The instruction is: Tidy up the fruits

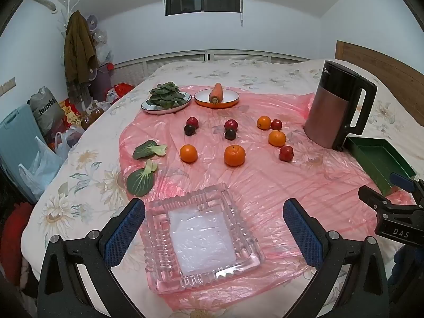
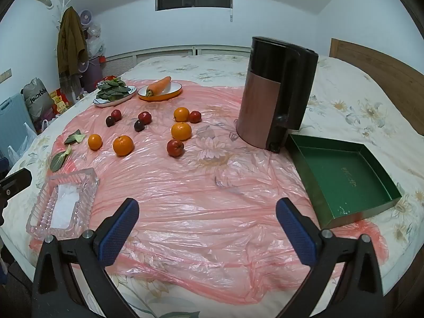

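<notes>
While a pink plastic sheet covers the floral bed in a white-walled room, oranges and red fruits lie scattered well beyond both tools; left tool and right tool gape empty, the glass dish beneath the left.

A plastic sheet lies on the bed. On it, the glass dish sits near the front at the left and the box lid at the right. The kettle stands just behind the lid. Oranges and small fruits lie in the middle. Behind them sit a plate of greens and, to its right, a plate with a carrot.
</notes>
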A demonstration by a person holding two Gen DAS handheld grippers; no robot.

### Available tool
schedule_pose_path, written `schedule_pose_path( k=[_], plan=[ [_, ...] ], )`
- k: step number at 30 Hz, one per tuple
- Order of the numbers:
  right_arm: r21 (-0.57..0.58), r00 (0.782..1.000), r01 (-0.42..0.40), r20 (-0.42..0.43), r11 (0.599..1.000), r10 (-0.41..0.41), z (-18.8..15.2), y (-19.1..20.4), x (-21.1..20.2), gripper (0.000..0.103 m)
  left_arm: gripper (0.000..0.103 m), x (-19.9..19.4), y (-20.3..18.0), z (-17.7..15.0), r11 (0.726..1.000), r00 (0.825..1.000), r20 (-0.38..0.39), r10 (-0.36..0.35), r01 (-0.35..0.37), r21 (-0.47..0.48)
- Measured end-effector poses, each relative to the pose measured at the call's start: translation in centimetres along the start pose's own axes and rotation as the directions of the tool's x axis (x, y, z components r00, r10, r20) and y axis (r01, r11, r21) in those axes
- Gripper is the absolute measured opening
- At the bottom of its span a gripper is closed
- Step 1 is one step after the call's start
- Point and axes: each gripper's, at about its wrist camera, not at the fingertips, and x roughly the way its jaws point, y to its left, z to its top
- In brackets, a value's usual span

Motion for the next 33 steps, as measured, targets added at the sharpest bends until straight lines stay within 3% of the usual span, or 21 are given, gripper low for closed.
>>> schedule_pose_path(
  k=[33],
  plan=[
    [0.000, 1.000, -0.001, -0.002, 1.000, 0.001, -0.06, 0.11, 0.25, 0.103, 0.102, 0.90, -0.09, -0.50, 1.000, 1.000, -0.019, -0.012, 0.012, 0.010]
  ],
)
